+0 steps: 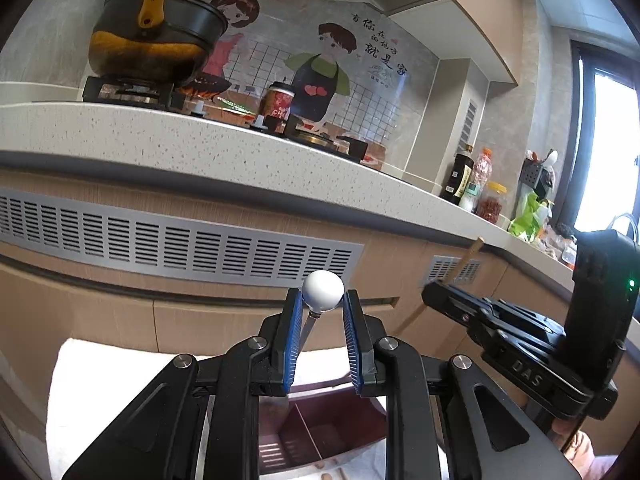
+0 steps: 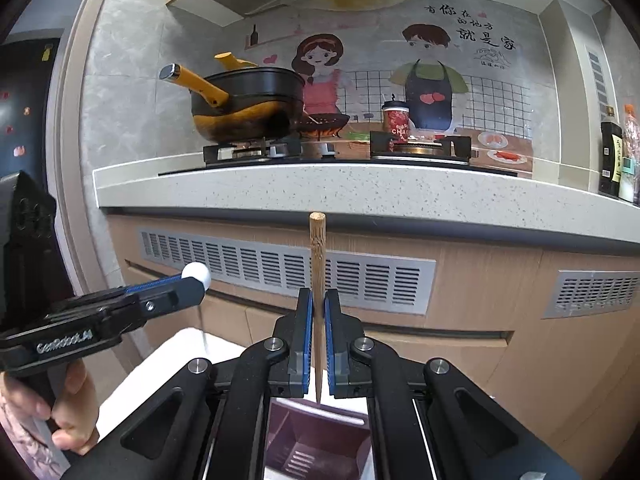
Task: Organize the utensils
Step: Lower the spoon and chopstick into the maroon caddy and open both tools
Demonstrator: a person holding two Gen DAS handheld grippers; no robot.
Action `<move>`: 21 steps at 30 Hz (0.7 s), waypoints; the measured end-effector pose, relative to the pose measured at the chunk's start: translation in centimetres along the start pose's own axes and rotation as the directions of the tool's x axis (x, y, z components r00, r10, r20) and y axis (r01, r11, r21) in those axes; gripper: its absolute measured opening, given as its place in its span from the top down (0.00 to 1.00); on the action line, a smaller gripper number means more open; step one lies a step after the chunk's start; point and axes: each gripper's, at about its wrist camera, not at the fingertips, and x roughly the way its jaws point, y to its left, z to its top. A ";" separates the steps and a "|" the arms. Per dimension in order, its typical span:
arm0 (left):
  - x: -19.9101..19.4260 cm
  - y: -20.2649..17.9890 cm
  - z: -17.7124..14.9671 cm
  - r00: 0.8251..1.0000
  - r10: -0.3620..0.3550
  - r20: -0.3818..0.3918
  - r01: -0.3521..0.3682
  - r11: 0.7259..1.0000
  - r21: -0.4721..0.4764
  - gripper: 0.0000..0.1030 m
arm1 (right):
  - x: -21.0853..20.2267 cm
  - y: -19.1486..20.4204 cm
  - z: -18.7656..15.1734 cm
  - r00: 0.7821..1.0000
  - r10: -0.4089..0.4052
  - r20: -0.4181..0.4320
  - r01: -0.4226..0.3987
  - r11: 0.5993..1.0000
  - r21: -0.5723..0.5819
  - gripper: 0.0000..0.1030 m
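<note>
The left claw [image 1: 322, 312] was closed on a white ball-topped metal utensil [image 1: 322, 290] and the right claw [image 2: 318, 320] was clamped on a ridged wooden chopstick [image 2: 317, 264], both held above the slotted maroon plastic organizer [image 1: 316, 436], so neither was judged stowed yet.
</note>
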 end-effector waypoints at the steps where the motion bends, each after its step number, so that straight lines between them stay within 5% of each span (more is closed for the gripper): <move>1: 0.1 0.0 -0.1 1.000 0.001 -0.003 -0.001 1.000 -0.004 0.79 | -0.1 -0.1 -0.3 1.000 0.004 -0.012 -0.004 1.000 0.004 0.96; 9: 2.6 1.4 -3.6 0.993 0.038 -0.107 -0.045 0.997 -0.060 0.77 | 1.8 -0.6 -4.3 0.984 0.041 -0.171 -0.035 0.999 0.037 0.95; 11: 3.1 2.0 -4.6 0.989 0.049 -0.143 -0.061 0.995 -0.085 0.67 | 3.2 -0.7 -5.9 0.965 0.080 -0.249 -0.066 0.996 0.062 0.92; 13: 3.0 2.4 -5.4 0.985 0.055 -0.161 -0.072 0.992 -0.103 0.52 | 4.3 -0.5 -7.1 0.946 0.079 -0.314 -0.064 0.996 0.059 0.67; 15: 2.1 2.4 -6.0 0.983 0.087 -0.165 -0.103 0.991 -0.090 0.52 | 4.7 -0.4 -8.2 0.937 0.068 -0.343 -0.052 0.997 0.055 0.42; 18: 0.2 2.2 -7.2 0.973 0.152 -0.174 -0.165 0.984 -0.064 0.46 | 3.4 0.0 -9.5 0.943 0.040 -0.330 -0.031 0.999 0.032 0.39; 21: -1.7 2.2 -9.0 0.960 0.189 -0.205 -0.206 0.976 -0.068 0.43 | 1.8 0.2 -10.9 0.946 0.013 -0.325 -0.009 1.000 0.012 0.24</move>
